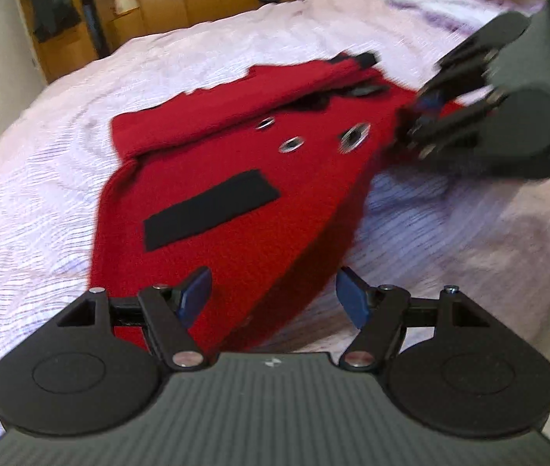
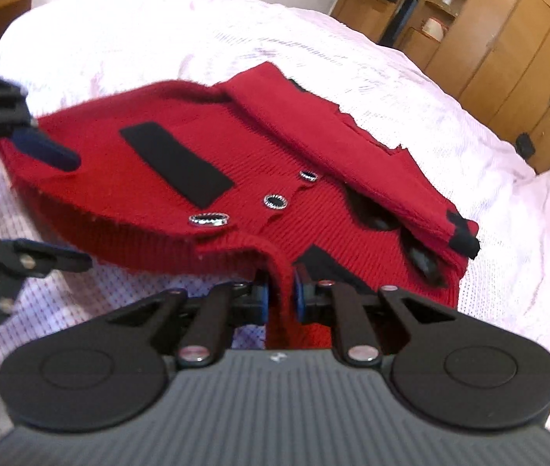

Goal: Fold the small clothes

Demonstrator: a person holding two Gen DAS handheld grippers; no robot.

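While the red knitted garment [image 1: 216, 178] is lying spread across the pale pink bedspread [image 1: 42, 194], the right gripper [image 2: 279, 291] is pinching a fold of its red edge, the two blue pads clenched tight on the fabric with only that thin ridge of knit showing between them. That edge is lifting clear of the bed here, with the checked cover showing underneath in the right wrist view. Over on the other side, the left gripper [image 1: 273, 297] is hovering at the garment's near hem with its jaws standing wide apart, nothing between the blue pads but the red cloth lying below them; whether the pads are brushing the fabric is hard to tell. A black rectangular patch [image 1: 211, 209] is sitting on the garment's front, and three shiny ringed buttons [image 1: 292, 143] are running in a line just beyond it. A long red flap [image 2: 345, 147] is folding over the upper part, ending in a black tip [image 2: 465, 240]. From the left wrist view, the right gripper is showing blurred at the garment's far right corner. From the right wrist view, the left gripper is showing at the left edge of the garment, one blue finger [image 2: 47, 151] reaching over the red knit. Wooden wardrobes [image 2: 508, 39] are standing behind the bed.
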